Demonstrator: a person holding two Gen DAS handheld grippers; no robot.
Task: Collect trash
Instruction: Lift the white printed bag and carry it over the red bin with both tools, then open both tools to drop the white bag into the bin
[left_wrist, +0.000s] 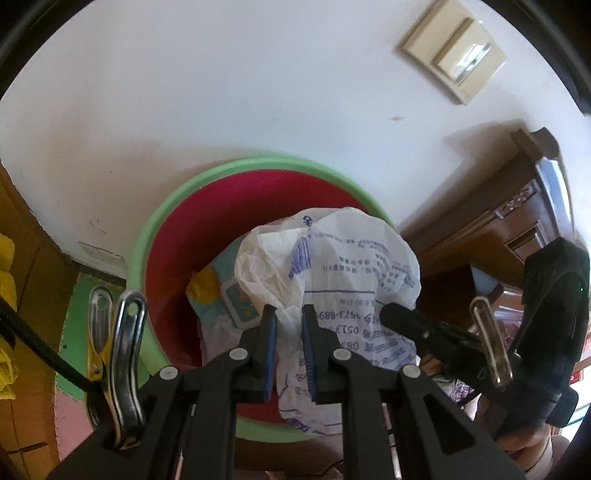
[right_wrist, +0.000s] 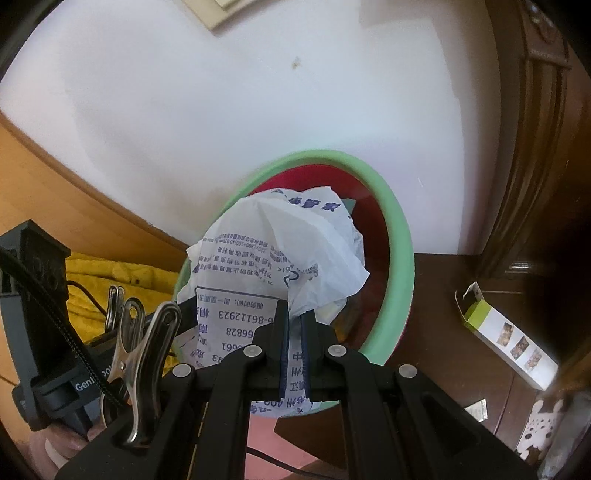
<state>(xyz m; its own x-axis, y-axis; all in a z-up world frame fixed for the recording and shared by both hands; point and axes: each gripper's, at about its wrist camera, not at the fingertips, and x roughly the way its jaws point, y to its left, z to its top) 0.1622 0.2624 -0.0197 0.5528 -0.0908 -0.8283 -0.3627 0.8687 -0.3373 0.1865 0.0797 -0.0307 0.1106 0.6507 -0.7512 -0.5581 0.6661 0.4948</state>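
A white plastic bag (left_wrist: 343, 273) with blue print hangs over a round bin (left_wrist: 192, 184) that has a green rim and a red inside. My left gripper (left_wrist: 289, 317) is shut on one part of the bag. My right gripper (right_wrist: 295, 317) is shut on another part of the same bag (right_wrist: 280, 254), above the bin (right_wrist: 400, 236). Inside the bin lie colourful wrappers (left_wrist: 236, 302). The right gripper also shows at the right in the left wrist view (left_wrist: 424, 325).
A white wall stands behind the bin, with a beige switch plate (left_wrist: 454, 51). Dark wooden furniture (left_wrist: 509, 206) is to the right. A white and green carton (right_wrist: 506, 332) lies on the dark floor. Yellow cloth (right_wrist: 103, 284) lies to the left.
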